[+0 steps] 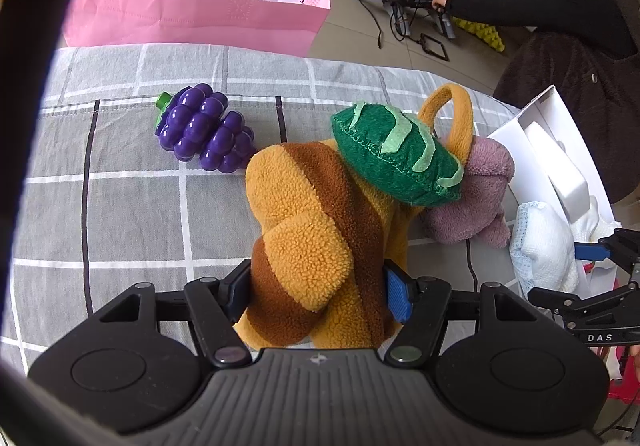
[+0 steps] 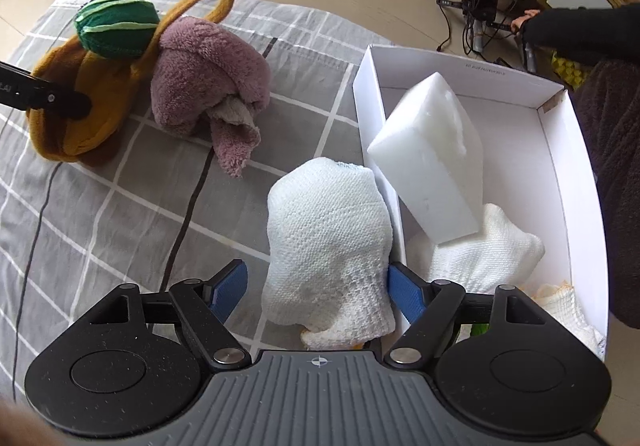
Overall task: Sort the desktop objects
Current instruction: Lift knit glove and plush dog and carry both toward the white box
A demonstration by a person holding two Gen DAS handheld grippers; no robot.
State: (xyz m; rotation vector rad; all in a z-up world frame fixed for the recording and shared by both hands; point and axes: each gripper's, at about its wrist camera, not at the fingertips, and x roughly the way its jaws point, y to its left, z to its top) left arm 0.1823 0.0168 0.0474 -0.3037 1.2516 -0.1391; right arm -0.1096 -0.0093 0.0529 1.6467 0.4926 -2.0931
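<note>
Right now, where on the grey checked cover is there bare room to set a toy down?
Free: the grey checked cover left of and below the purple plastic grape bunch, and the stretch left of the white knitted cloth. Crowded: the orange-brown plush basket, mauve fleece bundle and white cardboard box sit close together.

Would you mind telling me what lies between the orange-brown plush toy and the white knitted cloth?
The crumpled mauve fleece towel lies between the orange-brown plush toy and white knitted cloth, clearest in the right wrist view.
</note>
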